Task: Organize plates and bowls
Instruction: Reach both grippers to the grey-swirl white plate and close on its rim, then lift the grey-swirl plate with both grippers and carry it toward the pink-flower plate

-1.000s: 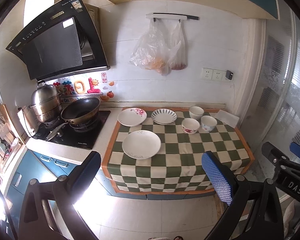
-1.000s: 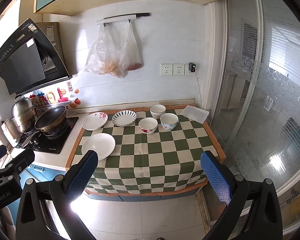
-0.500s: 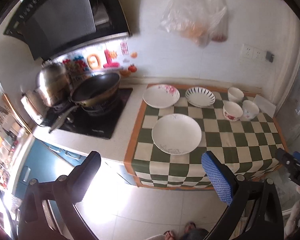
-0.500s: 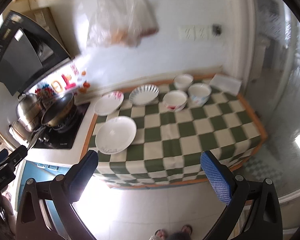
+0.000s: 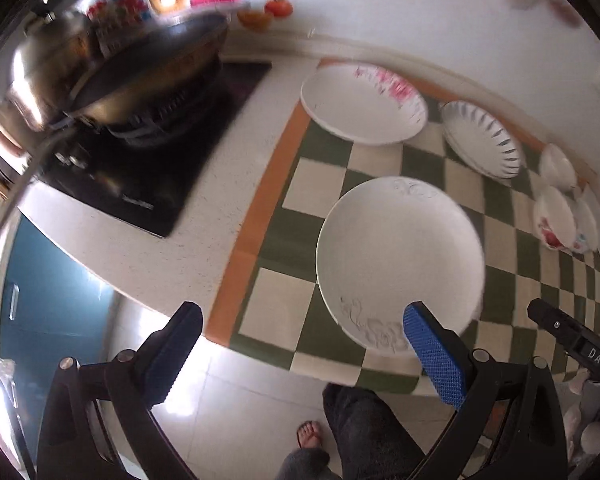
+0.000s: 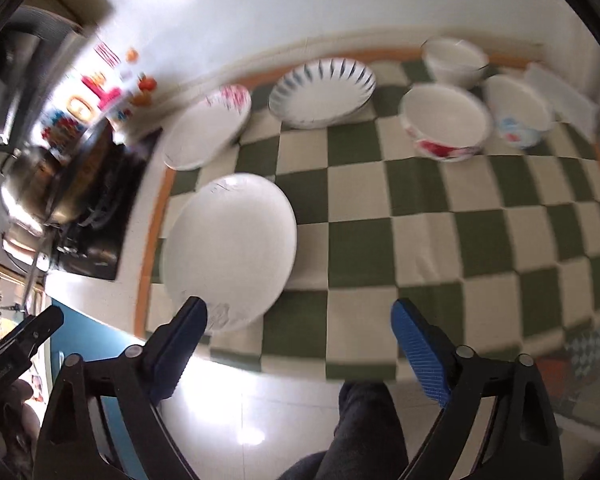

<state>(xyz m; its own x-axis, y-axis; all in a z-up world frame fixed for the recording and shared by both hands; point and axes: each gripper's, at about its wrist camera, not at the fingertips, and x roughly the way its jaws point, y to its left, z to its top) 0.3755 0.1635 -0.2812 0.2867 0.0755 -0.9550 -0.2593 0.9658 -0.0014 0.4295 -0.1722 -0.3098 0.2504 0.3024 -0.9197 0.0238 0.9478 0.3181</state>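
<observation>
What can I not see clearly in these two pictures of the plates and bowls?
- Blue-patterned bowl: in the left wrist view, mostly hidden behind the red-flowered bowl.
- Big white plate: in the right wrist view, its near edge is covered by a finger of the right hand-held gripper; its pattern is blurred.
- Wok: motion-blurred in both views; contents unreadable.
- Plain white bowl: small and distorted near the left view's edge.

Counter (image 5: 180, 240) — checked cloth (image 6: 420, 220), hob (image 5: 140, 168)

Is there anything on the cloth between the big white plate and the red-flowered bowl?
No. In the right wrist view, only bare checkered cloth lies between the big white plate and the red-flowered bowl.
</observation>
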